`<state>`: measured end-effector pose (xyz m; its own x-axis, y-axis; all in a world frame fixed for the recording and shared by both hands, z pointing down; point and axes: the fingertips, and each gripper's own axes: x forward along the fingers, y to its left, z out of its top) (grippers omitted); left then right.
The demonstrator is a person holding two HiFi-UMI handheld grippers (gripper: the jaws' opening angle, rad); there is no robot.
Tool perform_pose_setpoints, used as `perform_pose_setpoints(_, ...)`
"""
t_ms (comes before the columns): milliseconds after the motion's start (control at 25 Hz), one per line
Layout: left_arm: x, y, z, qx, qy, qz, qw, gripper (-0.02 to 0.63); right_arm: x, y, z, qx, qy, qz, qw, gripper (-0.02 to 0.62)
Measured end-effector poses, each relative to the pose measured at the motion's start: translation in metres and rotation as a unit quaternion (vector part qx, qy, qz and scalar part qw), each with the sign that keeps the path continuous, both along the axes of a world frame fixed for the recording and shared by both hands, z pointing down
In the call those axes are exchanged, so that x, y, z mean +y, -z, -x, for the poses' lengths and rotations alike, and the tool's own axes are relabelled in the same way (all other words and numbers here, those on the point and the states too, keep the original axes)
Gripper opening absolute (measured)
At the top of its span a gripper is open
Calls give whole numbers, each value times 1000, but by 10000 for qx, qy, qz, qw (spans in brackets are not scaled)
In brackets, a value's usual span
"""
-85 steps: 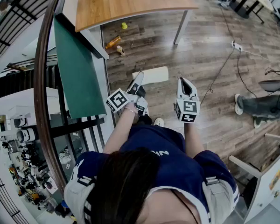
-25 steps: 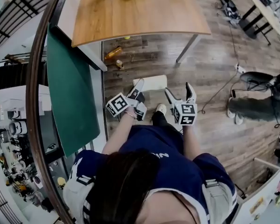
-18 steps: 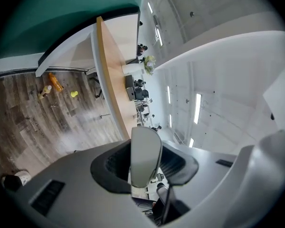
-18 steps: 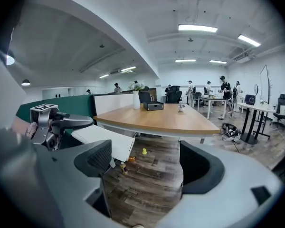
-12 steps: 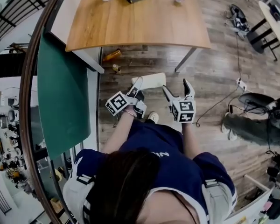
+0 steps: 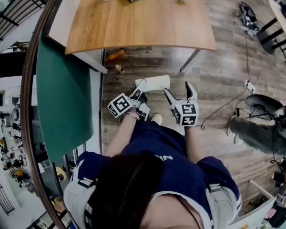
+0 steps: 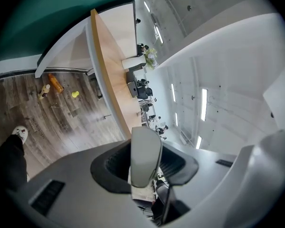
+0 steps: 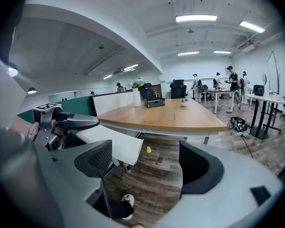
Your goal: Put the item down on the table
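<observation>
One white slab fast in the left hand-held gripper, right hand-held gripper wide apart and empty

Glowing bright and even under ceiling strip lights, casting only soft shadow beneath the counter; bending hard and darkening to black at the fisheye edges; going soft on the white item close to the lens

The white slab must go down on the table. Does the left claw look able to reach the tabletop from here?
Probably not yet. The left claw, shut on the white slab, is short of the table, with floor between. Nothing blocks the near edge.
</observation>
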<state>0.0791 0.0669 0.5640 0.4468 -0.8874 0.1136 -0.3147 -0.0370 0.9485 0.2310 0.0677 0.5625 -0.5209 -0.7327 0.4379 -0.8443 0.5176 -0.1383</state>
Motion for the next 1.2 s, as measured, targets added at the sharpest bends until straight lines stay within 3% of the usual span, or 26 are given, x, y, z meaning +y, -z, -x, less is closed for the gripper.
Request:
perform_pose_setpoints(280, -97, -18, 27, 5, -236, 121, 9996, 149, -92, -15, 21, -26, -297, 54, 9995, 430)
perform_pose_setpoints(480, -155, 12, 43, 69, -220, -99, 9997, 149, -139, 2, 32, 24, -344, 33, 9994, 431)
perform_pose_setpoints(600, -175, 16, 52, -129, -155, -211, 9996, 150, -153, 2, 32, 68, -423, -41, 9991, 431)
perform_pose_setpoints(800, -232, 15, 58, -140, -392, -327, 9986, 149, -207, 0, 35, 104, -733, -206, 9970, 426)
perform_pose_setpoints(920, -293, -2, 70, 73, -405, -445, 9982, 149, -264, -17, 49, 122, -794, -277, 9964, 426)
perform_pose_setpoints(1200, -401, -49, 92, 75, -666, -557, 9962, 149, -362, -70, 79, 185, -996, -359, 9942, 425)
